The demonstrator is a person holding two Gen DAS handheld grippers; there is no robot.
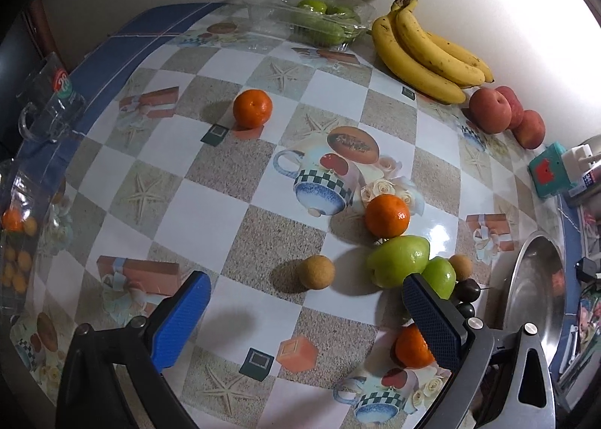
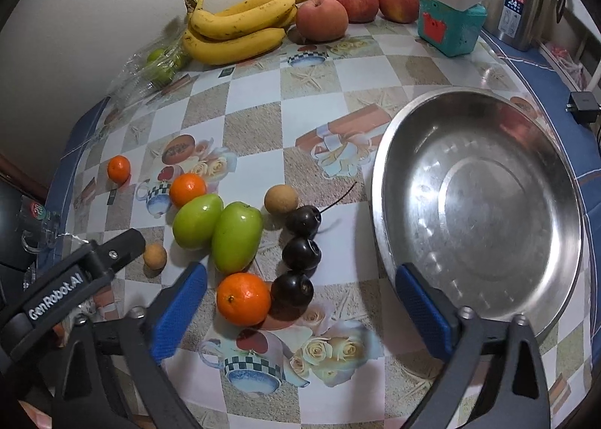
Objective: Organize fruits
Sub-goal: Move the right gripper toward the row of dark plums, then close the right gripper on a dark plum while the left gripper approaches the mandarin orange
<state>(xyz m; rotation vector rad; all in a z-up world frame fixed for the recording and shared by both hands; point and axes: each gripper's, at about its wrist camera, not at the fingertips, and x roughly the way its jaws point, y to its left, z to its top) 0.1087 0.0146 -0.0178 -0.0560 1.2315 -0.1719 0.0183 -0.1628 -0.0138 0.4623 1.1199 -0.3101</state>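
Nothing in metal bowl [image 2: 484, 203] at table's right edge yet. Both grippers, left [image 1: 306, 310] and right [image 2: 300, 301], spread wide, holding nothing. Oranges [image 2: 243, 299], green fruits [image 2: 236, 235], dark plums [image 2: 301, 253] loose mid-table; bananas [image 2: 240, 29], apples [image 2: 322, 19] along back edge.

Counted ahead of the grippers: three oranges [image 2: 243, 298], two green fruits [image 2: 236, 236], three dark plums [image 2: 301, 253], two longans [image 2: 281, 199], three peaches [image 2: 322, 19], one banana bunch [image 2: 236, 25], one steel basin [image 2: 479, 203].
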